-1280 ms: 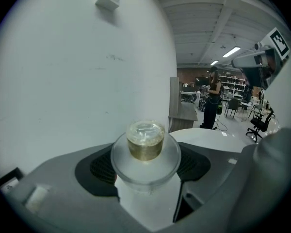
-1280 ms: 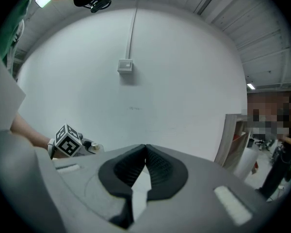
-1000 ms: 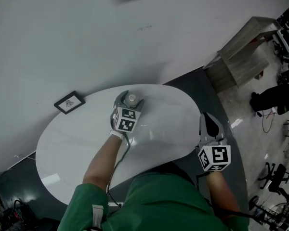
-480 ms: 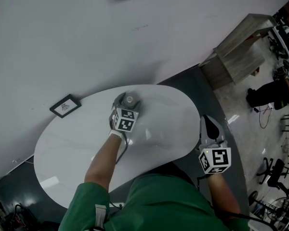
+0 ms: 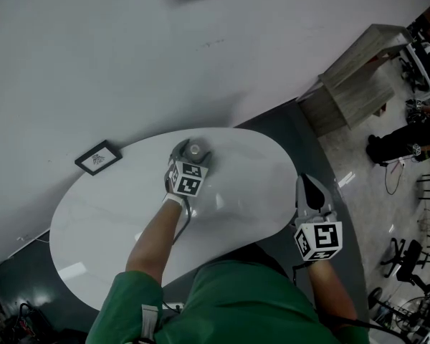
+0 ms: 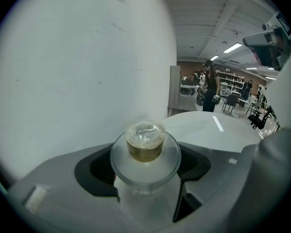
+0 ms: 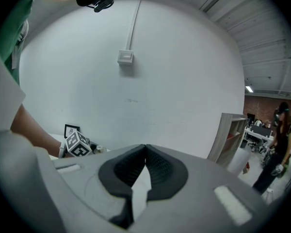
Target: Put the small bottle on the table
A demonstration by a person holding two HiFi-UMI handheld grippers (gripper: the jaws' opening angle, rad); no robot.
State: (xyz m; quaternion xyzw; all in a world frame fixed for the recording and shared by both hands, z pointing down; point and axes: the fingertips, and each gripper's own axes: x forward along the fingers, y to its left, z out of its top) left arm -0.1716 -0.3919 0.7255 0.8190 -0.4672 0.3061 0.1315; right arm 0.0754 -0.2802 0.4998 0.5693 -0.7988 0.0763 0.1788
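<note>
Dim, even overhead light, glare patches on the table [image 5: 93, 221], fisheye-warped edges, dark corners

Left tongs [image 6: 144, 168] clamp the small bottle [image 6: 145, 147]; right tongs [image 7: 145, 152] closed, empty.

Head view, over the last second: the whole scene shifts a little in the picture. The picture frame [image 5: 98, 158] by the wall and the left end of the white table [image 5: 79, 221] now sit slightly farther left and lower, while the wooden shelf unit [image 5: 355, 74] and the dark-clothed person [image 5: 398, 144] at far right ride slightly higher and to the left; any change in that person's pose is too small to tell. The right gripper [image 5: 307, 181], off the table's right edge, drops a shade lower in the picture, nearer the wearer's green shirt [image 5: 236, 303].
</note>
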